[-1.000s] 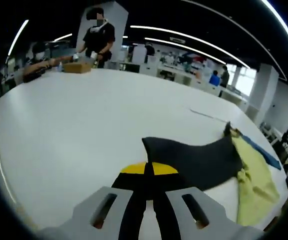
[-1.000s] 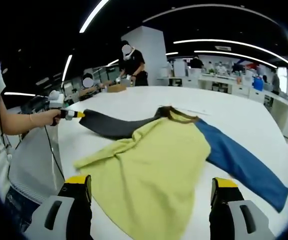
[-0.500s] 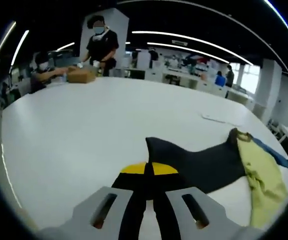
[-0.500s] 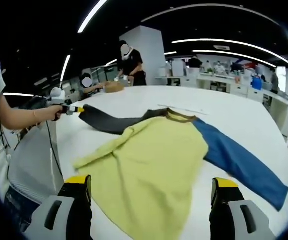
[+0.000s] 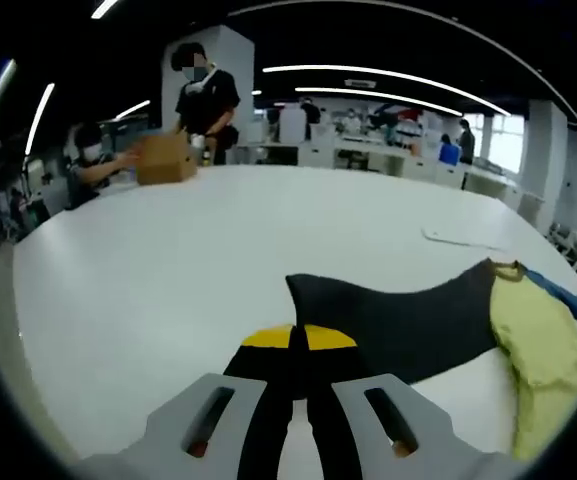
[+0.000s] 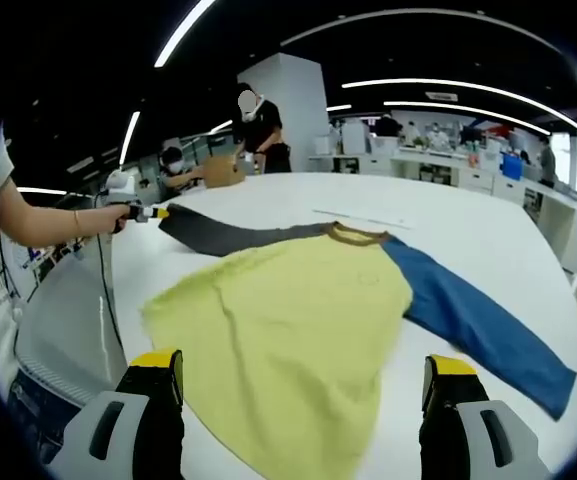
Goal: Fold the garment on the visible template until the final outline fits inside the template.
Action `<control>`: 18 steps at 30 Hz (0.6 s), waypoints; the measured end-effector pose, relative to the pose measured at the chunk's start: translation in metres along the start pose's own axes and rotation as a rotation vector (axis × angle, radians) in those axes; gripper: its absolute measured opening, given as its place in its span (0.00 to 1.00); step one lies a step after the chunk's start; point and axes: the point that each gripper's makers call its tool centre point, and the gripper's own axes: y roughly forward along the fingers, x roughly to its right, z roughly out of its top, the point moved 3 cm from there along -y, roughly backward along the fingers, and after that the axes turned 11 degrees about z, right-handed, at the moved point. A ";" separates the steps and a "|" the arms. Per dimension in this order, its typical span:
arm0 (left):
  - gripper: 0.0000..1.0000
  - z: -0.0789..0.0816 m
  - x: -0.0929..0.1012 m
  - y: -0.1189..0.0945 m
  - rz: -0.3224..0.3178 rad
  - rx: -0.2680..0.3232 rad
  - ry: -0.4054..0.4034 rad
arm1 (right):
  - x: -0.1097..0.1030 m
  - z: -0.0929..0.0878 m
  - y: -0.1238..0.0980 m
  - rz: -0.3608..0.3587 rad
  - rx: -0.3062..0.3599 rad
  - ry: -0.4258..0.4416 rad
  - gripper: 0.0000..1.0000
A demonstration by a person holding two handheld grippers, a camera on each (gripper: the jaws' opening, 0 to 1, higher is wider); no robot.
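Yellow-bodied shirt [image 6: 298, 340] lay spread on the white table [image 6: 468, 240]; the left hand-held gripper [image 5: 299, 340] pinched its dark sleeve [image 5: 388, 320], the right hand-held gripper [image 6: 303, 385] gaped before the hem.

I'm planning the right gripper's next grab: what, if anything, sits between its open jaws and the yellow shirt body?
Nothing visible does. The right gripper hangs open directly over the near hem of the yellow shirt body, nothing between them.

Garment [image 6: 298, 330]: soft matt cloth. Table [image 5: 168, 250]: smooth white, slight sheen. Box [image 5: 163, 158]: matt cardboard.
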 end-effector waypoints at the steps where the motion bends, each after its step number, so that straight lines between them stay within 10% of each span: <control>1: 0.00 0.000 0.000 0.001 0.001 -0.002 0.004 | 0.000 0.000 0.000 -0.001 0.000 0.001 0.99; 18: 0.00 0.008 -0.003 0.021 0.007 -0.012 0.076 | 0.006 -0.002 -0.007 -0.029 -0.007 0.023 0.99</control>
